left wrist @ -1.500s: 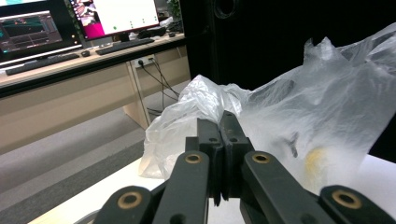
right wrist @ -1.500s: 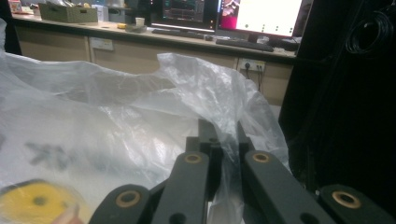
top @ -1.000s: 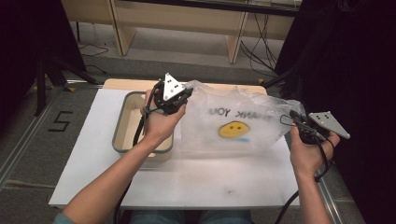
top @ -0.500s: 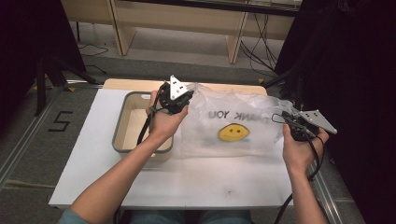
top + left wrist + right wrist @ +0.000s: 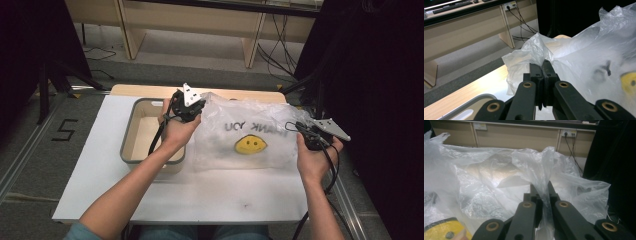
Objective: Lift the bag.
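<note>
I see a grey-rimmed tray with a pale wooden floor on the left half of the white tabletop. Beyond the table, I note a light wooden bench and black cables trailing over grey floor

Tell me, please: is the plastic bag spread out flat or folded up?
Spread out. The plastic bag lies wide over the table, its smiley face print showing, with the left gripper and right gripper pinching its opposite edges.

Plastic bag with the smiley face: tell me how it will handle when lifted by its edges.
The plastic bag looks thin and crinkled, so probably floppy and very light. Both the left gripper and right gripper pinch bunched film, which may slip or stretch if tugged.
</note>
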Tool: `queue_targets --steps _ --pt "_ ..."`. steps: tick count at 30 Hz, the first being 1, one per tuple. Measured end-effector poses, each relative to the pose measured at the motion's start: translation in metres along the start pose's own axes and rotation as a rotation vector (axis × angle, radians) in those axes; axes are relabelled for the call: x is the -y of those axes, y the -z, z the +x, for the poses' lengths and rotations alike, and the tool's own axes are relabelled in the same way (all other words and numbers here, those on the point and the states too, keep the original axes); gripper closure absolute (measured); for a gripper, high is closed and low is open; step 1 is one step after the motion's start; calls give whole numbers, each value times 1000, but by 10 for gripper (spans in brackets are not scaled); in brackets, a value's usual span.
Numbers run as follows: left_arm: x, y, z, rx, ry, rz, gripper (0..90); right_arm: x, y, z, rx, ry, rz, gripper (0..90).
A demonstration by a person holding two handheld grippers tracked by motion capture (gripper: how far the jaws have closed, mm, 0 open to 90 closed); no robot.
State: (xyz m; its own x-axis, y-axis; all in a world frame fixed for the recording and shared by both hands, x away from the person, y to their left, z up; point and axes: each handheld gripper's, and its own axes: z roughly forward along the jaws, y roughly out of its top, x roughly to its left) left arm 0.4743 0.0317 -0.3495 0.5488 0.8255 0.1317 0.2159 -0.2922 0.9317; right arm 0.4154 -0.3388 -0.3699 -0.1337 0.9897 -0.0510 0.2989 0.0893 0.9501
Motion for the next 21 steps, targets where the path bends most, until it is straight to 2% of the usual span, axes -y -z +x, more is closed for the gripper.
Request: queue_targets --steps 11,21 --pt "4 -8 0 -5 0 22 892 5 -6 0 -5 -3 28 900" --pt "8 -14 0 -5 0 62 892 10 -12 0 -13 -6 54 900"
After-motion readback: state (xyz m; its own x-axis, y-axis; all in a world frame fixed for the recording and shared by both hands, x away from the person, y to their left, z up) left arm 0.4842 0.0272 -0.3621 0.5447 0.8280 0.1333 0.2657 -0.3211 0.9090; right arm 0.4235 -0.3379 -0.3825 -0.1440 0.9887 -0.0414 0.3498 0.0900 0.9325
